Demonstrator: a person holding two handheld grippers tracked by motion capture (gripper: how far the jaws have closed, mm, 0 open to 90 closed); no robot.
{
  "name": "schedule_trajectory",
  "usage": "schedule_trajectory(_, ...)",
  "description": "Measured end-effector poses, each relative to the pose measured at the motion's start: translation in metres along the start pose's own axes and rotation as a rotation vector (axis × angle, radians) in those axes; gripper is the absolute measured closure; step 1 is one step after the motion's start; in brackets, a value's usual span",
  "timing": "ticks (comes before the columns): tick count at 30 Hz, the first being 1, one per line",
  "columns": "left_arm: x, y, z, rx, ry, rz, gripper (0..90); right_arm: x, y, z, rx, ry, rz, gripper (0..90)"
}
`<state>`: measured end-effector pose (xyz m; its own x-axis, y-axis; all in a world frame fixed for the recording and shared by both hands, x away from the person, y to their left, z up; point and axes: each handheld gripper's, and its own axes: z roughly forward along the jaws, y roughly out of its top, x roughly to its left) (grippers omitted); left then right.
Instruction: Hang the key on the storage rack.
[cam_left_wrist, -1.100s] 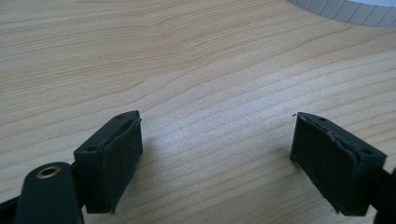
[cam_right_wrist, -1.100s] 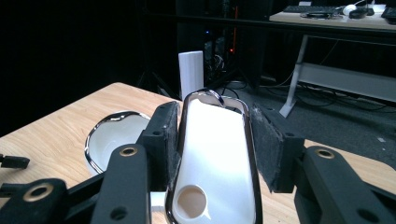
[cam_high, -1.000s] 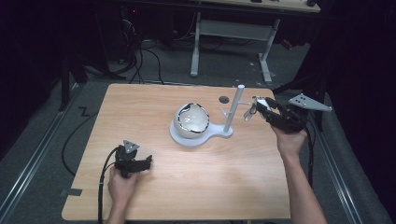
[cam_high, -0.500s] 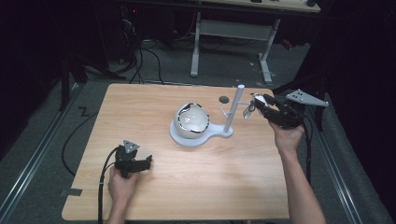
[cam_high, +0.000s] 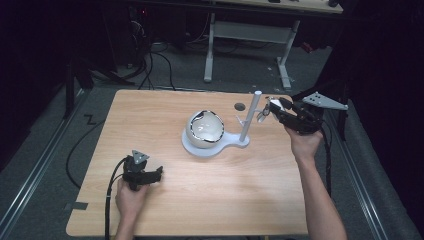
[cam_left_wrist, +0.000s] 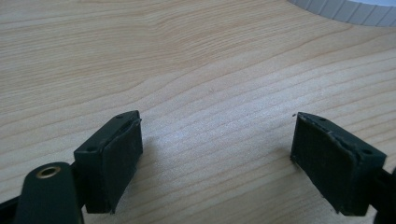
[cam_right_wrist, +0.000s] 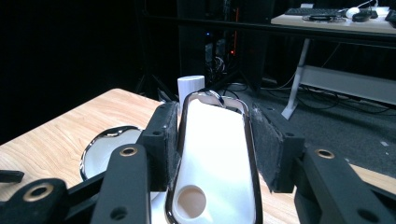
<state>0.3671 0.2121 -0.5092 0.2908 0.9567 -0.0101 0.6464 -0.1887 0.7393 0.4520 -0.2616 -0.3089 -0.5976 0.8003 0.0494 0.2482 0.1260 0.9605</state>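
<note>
A light wooden table (cam_high: 200, 200) with a visible grain stands on a grey carpeted floor (cam_high: 45, 165) in a dark room; a metal rail (cam_high: 35, 175) runs along the floor at its left side, and black cables (cam_high: 150, 65) lie on the floor beyond its far edge. Farther back stands another desk (cam_high: 250, 30) with white legs, and the right gripper view shows a keyboard (cam_right_wrist: 317, 11) on its top. Near the middle of the table rests a white stand (cam_high: 215, 147) with a round base and an upright white post (cam_high: 250, 117); a shiny chrome-rimmed bowl (cam_high: 205, 127) sits on the base. A small dark round mark (cam_high: 240, 106) shows in the tabletop just behind the post. The right gripper (cam_high: 272, 107), held level above the table's right side, is clamped on a white chrome-edged scoop (cam_right_wrist: 217, 154) with a round hole near its lower end; its pads press the scoop's two long sides, and the scoop's tip is close beside the post. The left gripper (cam_high: 157, 172) rests low over the near left part of the table, well apart from the stand, its jaws spread wide with bare wood between the pads (cam_left_wrist: 123, 154).
</note>
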Motion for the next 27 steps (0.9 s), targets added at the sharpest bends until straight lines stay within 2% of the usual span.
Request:
schedule_trajectory(10,0.000,0.000,0.000,0.000,0.000,0.000,17.0,-0.003,-0.004,0.004,0.026,-0.032,-0.004,53.3)
schedule_trajectory(17,0.000,0.000,0.000,0.000,0.000,0.001,17.0,-0.008,-0.012,0.004,0.042,-0.038,0.014,53.3)
schedule_trajectory(27,0.000,0.000,0.000,0.000,0.000,0.001,17.0,-0.009,-0.020,0.005,0.058,-0.048,0.013,53.2)
